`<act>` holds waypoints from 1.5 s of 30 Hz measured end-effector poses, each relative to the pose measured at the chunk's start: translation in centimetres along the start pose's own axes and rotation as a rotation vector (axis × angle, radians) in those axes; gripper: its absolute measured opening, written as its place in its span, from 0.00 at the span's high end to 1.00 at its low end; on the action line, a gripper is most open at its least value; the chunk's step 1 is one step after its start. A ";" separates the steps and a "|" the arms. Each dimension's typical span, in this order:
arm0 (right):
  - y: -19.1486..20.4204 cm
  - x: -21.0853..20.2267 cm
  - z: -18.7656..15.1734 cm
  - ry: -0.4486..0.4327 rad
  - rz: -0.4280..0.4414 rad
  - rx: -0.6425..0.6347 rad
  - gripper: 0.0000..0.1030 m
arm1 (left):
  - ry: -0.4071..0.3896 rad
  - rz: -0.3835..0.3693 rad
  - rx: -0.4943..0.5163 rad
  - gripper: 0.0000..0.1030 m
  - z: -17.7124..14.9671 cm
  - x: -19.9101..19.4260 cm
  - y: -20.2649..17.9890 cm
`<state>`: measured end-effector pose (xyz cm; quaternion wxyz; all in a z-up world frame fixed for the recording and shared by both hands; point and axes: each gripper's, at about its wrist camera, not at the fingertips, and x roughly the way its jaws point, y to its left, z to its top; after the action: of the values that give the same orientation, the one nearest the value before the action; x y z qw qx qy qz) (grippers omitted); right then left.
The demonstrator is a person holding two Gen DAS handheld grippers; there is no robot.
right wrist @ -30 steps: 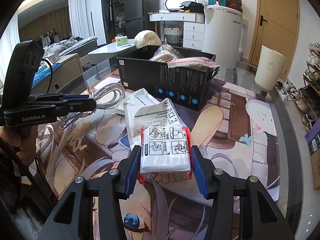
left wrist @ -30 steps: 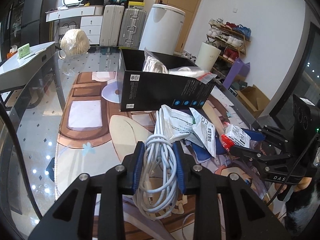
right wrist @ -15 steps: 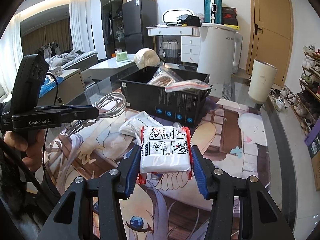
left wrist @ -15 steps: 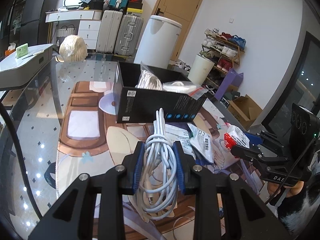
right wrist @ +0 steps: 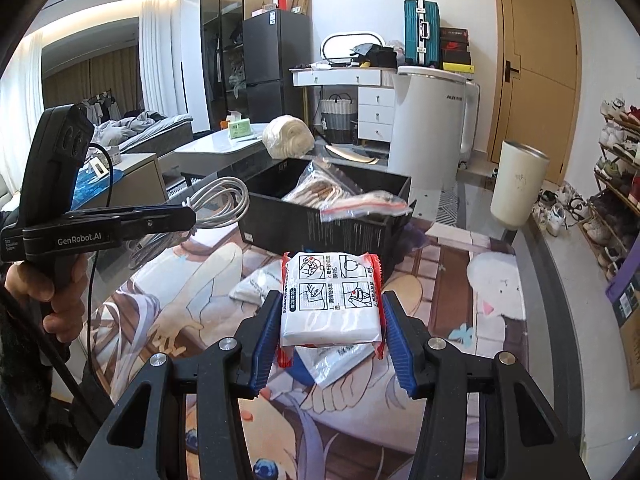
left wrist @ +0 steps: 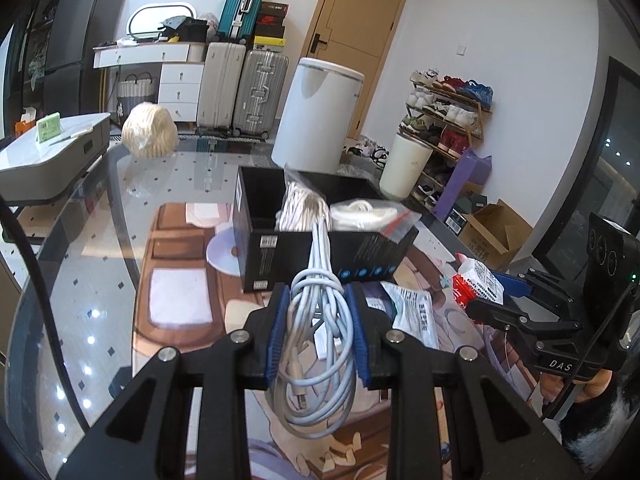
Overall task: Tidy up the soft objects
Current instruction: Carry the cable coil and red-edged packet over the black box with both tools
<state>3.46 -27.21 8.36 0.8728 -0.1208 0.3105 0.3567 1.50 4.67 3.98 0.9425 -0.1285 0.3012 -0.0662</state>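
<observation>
While we hold both tools raised above the tabletop (left wrist: 100,216), the left hand-held gripper (left wrist: 316,334) is clamped on a coiled white cable (left wrist: 316,344), its blue pads pressing the bundle from both sides; loops hang below the fingers and one strand extends forward toward the box. The right hand-held gripper (right wrist: 330,330) is clamped on a white packet with red edges (right wrist: 330,296), printed with instruction diagrams, held upright between the pads. Below and just ahead of both tools, we see more white packets (left wrist: 414,314) lying on the illustrated mat (right wrist: 448,272) that covers the tabletop. Beyond them stands the open black box (left wrist: 320,258), which already contains a bagged bundle of white cord (left wrist: 298,204) and a clear zip bag (right wrist: 366,204) resting across its rim. Farther back on the glass, a wrapped cream-coloured ball (left wrist: 149,136) sits near the far edge.
</observation>
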 end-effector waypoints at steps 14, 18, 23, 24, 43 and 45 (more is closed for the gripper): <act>-0.5 0.7 3.4 -0.064 -0.007 0.006 0.52 | -0.069 0.025 0.023 0.74 3.5 0.4 -0.5; -0.9 1.4 4.6 -0.072 -0.012 0.009 0.52 | -0.080 0.042 0.033 0.73 4.5 0.9 -0.5; -1.4 2.6 6.0 -0.076 -0.018 0.011 0.52 | -0.086 0.065 0.035 0.73 5.4 2.1 -0.2; -1.4 2.9 6.3 -0.076 -0.017 0.009 0.52 | -0.086 0.066 0.036 0.73 5.6 2.3 -0.1; -2.5 7.4 9.2 -0.025 -0.024 -0.036 0.52 | -0.011 0.141 0.036 0.73 7.0 7.3 0.6; -2.6 7.8 9.3 -0.019 -0.026 -0.043 0.52 | -0.008 0.155 0.032 0.73 7.0 7.6 0.7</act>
<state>13.84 -20.72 10.69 0.8775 -0.1402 0.2930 0.3528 11.72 5.25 5.07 0.9480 -0.0901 0.3051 0.0026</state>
